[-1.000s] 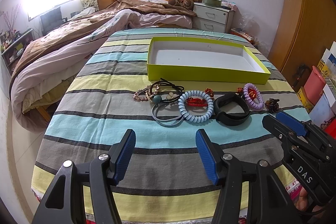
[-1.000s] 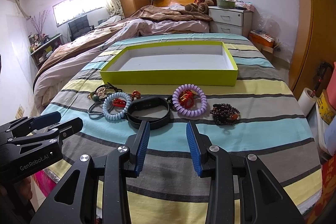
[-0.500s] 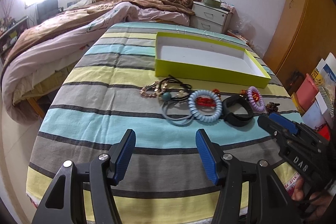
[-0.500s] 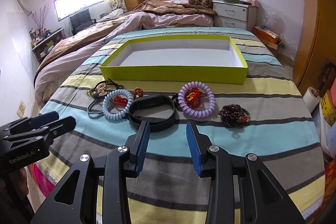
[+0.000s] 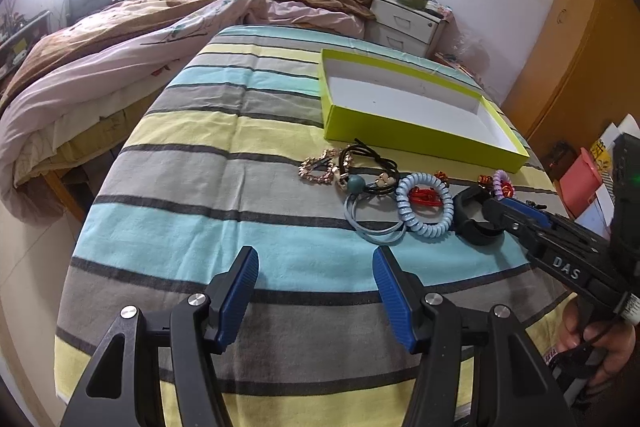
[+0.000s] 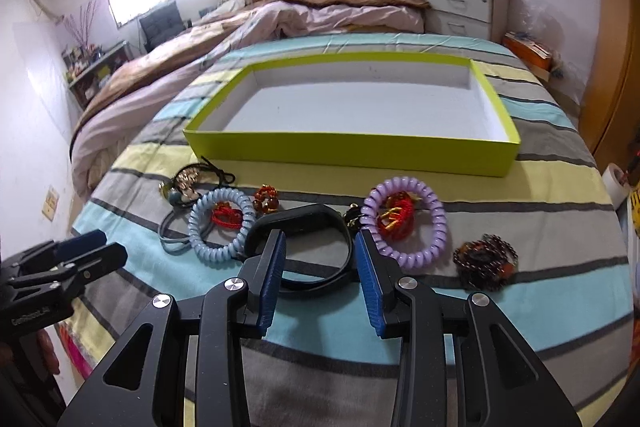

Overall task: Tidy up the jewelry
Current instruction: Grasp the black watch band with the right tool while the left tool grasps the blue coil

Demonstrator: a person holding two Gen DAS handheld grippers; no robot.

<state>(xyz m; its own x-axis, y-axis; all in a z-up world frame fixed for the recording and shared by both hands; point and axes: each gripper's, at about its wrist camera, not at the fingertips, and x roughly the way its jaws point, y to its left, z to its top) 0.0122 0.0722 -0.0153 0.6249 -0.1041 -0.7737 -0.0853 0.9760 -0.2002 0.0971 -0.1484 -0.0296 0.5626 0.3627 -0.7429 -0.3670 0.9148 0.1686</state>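
A row of jewelry lies on the striped tablecloth in front of an empty lime-green tray. From left: tangled bead bracelets and black cords, a blue coil band, a black wristband, a purple coil band, and dark beads. My right gripper is open, low over the black wristband, fingers straddling it. My left gripper is open and empty, back from the row on the left.
The table stands beside an unmade bed. A white nightstand is behind. Wooden wardrobe doors and boxes are on the right.
My right gripper has moved forward and down to the black wristband. My left gripper has swung left, so the jewelry now sits to its right.
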